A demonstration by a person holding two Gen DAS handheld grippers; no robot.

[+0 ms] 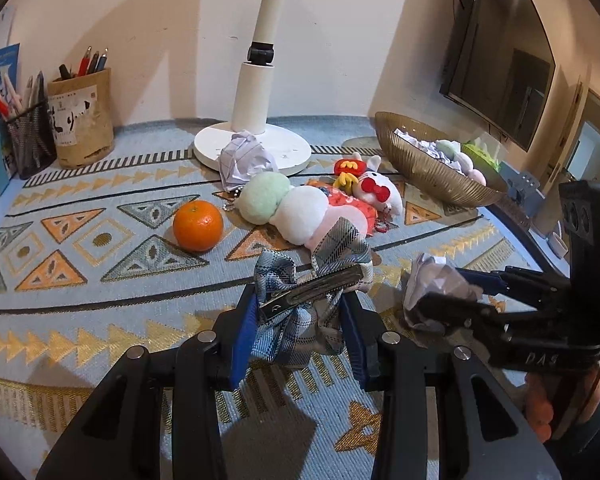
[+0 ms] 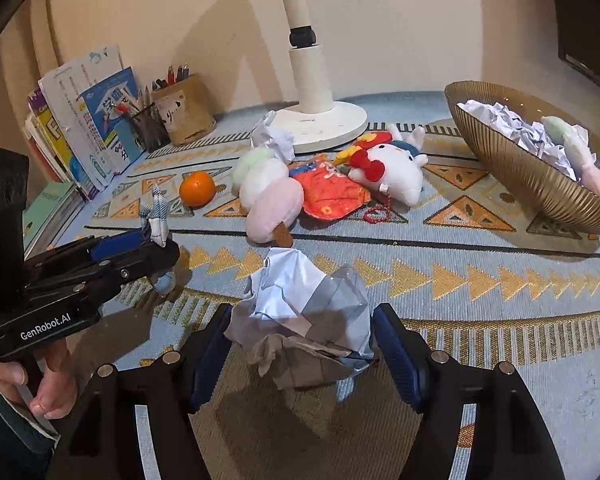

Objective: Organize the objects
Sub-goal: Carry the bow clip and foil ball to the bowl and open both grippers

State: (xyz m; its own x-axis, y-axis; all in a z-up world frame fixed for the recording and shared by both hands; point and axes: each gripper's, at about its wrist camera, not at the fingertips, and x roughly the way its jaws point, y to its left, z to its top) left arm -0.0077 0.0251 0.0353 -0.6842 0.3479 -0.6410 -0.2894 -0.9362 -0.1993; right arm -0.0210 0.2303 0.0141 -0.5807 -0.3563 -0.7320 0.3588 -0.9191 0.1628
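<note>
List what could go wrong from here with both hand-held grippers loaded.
1. The left hand-held gripper pinches only soft fabric of the plaid bow clip; it may slip out during a move.
2. The crumpled paper ball in the right hand-held gripper looks loosely held and could drop short of the gold bowl.
3. The bowl is already heaped with paper; adding more may spill some over the rim.

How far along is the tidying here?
Partly done: the gold bowl already holds crumpled papers. In hand: left tool grips a plaid hair bow, right tool a paper ball. Left: orange, plush toys, another paper wad.
</note>
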